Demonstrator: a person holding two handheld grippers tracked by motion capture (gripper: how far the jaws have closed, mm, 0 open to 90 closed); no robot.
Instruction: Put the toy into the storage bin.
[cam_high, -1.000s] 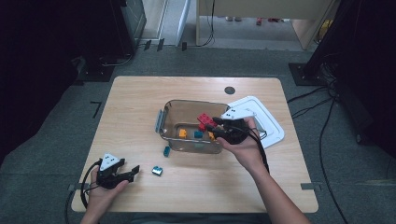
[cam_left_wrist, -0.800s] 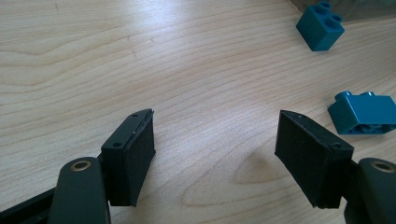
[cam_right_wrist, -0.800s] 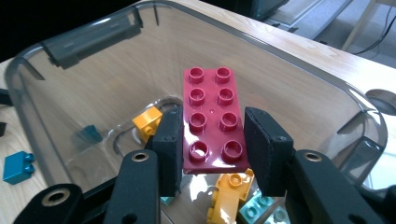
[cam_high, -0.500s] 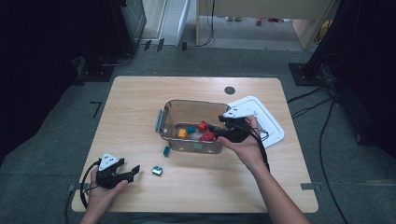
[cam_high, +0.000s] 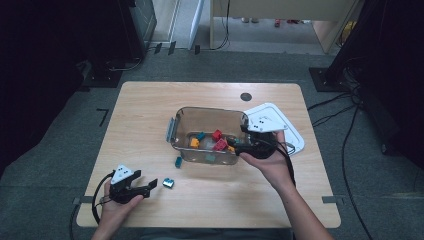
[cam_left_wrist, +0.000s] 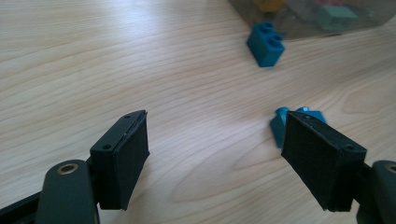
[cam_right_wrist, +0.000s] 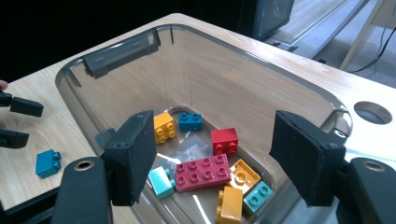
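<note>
- The right gripper (cam_high: 240, 145) hangs over the near right rim of the clear, smoky plastic tub (cam_high: 207, 116), its jaws released and spread wide with nothing between them.
- In the right gripper view, the long magenta eight-stud brick (cam_right_wrist: 202, 171) lies on the tub floor directly below the gap between the jaws.
- Just past that brick, beyond the jaws, sit a small red brick (cam_right_wrist: 224, 141), an orange four-stud brick (cam_right_wrist: 165, 127) and a dark blue two-stud brick (cam_right_wrist: 190, 121).
- Nearer the camera, under the jaws, lie a mint brick (cam_right_wrist: 162, 182) by the left jaw, two more orange bricks (cam_right_wrist: 231, 204) and a teal brick (cam_right_wrist: 258, 196) towards the right jaw.
- A white square lid (cam_high: 286, 125) rests on the wooden counter (cam_high: 145, 112) on the far side of the right gripper from the tub.
- The left gripper (cam_high: 146, 188) sits low over the counter near its front edge, well apart from the tub, jaws also released and empty.
- In the left gripper view, a small blue brick (cam_left_wrist: 281, 122) lies on the counter just beyond the tip of the right-hand jaw, partly hidden behind it; whether they touch cannot be told.
- Farther ahead of those jaws, a teal two-stud brick (cam_left_wrist: 266, 44) stands on the counter just outside the tub wall.
</note>
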